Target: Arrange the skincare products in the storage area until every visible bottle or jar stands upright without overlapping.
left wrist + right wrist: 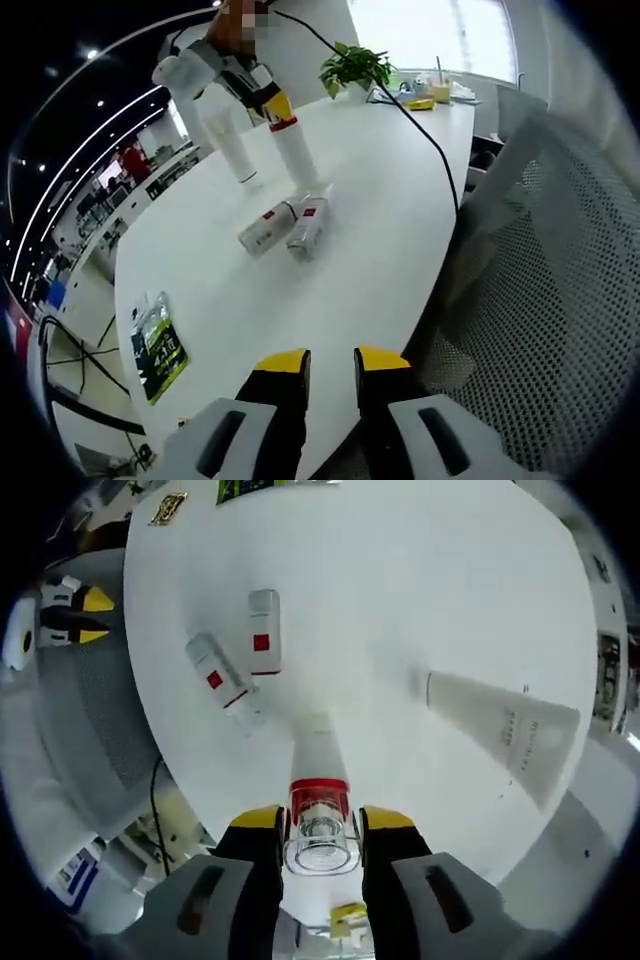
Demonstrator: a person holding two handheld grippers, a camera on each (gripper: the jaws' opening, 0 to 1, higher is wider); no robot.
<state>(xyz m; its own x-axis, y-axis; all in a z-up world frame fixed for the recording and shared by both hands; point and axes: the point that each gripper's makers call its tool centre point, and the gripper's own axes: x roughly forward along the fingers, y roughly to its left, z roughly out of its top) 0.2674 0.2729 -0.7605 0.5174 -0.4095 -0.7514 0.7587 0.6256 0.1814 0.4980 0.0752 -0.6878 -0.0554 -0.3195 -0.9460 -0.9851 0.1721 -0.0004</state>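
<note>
A clear-capped white bottle (320, 810) is clamped at its red collar between the right gripper (320, 825) fingers (262, 825), foot on the desk (420, 600). The left gripper (330, 365) is parted, nothing held. One tall tube (505, 730) stands already; two small bottles (268, 228) (309, 224) are lying flat, touching, so roughly half's left. A leaflet (160, 345) and plant (355, 68) sit well clear.

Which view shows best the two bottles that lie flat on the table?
The right gripper view: it looks down on the two lying bottles, so both red labels and the table around them show plainly. In the left gripper view they appear smaller, side by side, seen from a low angle.
</note>
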